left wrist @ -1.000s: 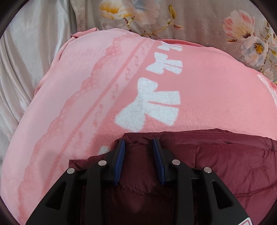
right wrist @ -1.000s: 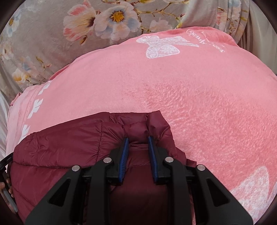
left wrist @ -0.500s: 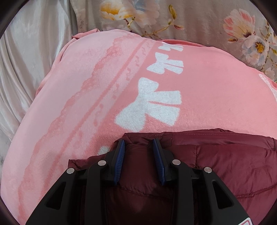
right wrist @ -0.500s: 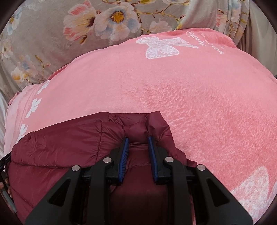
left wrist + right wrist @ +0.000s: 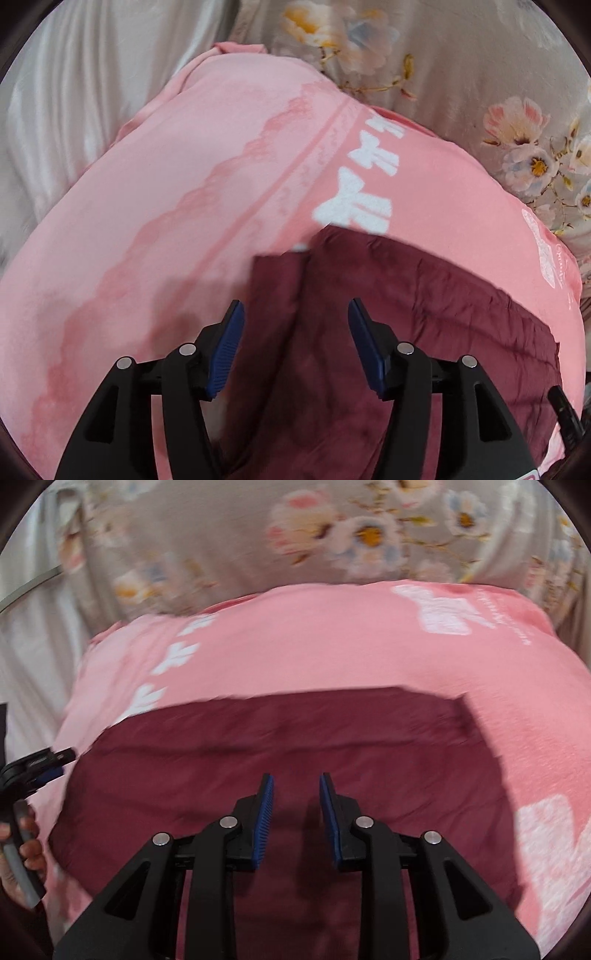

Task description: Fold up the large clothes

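A maroon quilted jacket [image 5: 424,325] lies folded flat on a pink blanket [image 5: 166,221] with white bows. My left gripper [image 5: 295,314] is open above the jacket's left part, holding nothing. In the right wrist view the jacket [image 5: 295,738] spreads wide across the blanket [image 5: 332,646]. My right gripper [image 5: 296,786] is open above the jacket's near middle, empty. The left gripper [image 5: 40,764] shows at the left edge of that view, beside the jacket's left side.
A grey floral sheet [image 5: 461,74] lies beyond the blanket, also in the right wrist view [image 5: 258,535]. White satin fabric [image 5: 55,129] lies to the left. The right gripper's tip [image 5: 565,410] shows at the right edge of the left wrist view.
Both grippers have opened and let go of the jacket, and have pulled back and up. The jacket's edge has dropped flat onto the blanket.
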